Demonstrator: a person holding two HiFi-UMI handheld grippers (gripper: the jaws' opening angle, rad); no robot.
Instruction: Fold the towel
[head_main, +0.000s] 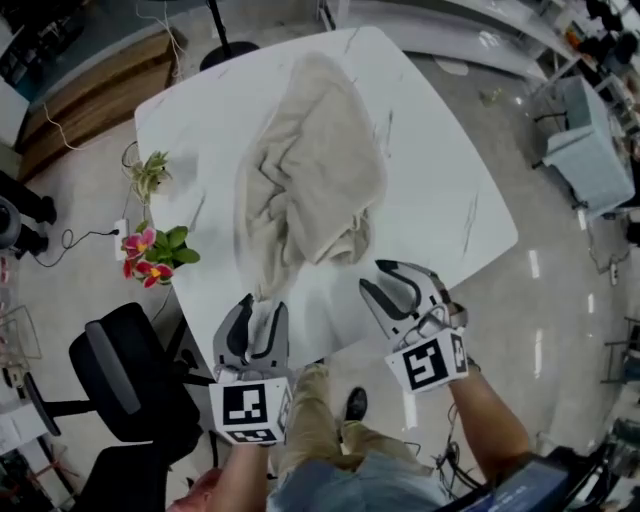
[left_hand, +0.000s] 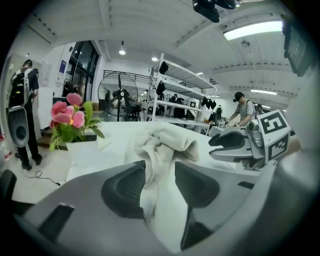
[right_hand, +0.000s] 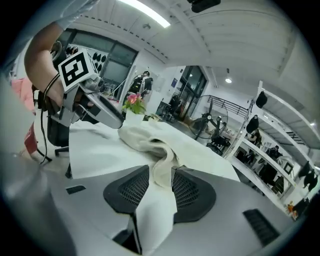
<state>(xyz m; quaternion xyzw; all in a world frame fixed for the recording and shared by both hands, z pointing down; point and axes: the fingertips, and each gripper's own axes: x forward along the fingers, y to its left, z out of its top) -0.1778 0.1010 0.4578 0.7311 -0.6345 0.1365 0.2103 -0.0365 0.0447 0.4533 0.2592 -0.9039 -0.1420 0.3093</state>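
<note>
A crumpled beige towel (head_main: 310, 170) lies along the middle of the white table (head_main: 440, 180). One thin tail of it runs toward the near edge and in between the jaws of my left gripper (head_main: 262, 306). In the left gripper view that strip (left_hand: 152, 185) hangs against the left pad while the jaws of my left gripper (left_hand: 160, 176) stand apart, so it is open. My right gripper (head_main: 376, 276) hovers at the near edge, just short of the towel's near right fold, open. In the right gripper view the fold (right_hand: 150, 142) lies ahead of my right gripper (right_hand: 161, 182).
Pink flowers in a pot (head_main: 150, 255) and a small green plant (head_main: 150, 172) stand on the floor at the table's left edge. A black office chair (head_main: 130, 375) sits near left. The person's legs and a shoe (head_main: 355, 403) are under the near edge.
</note>
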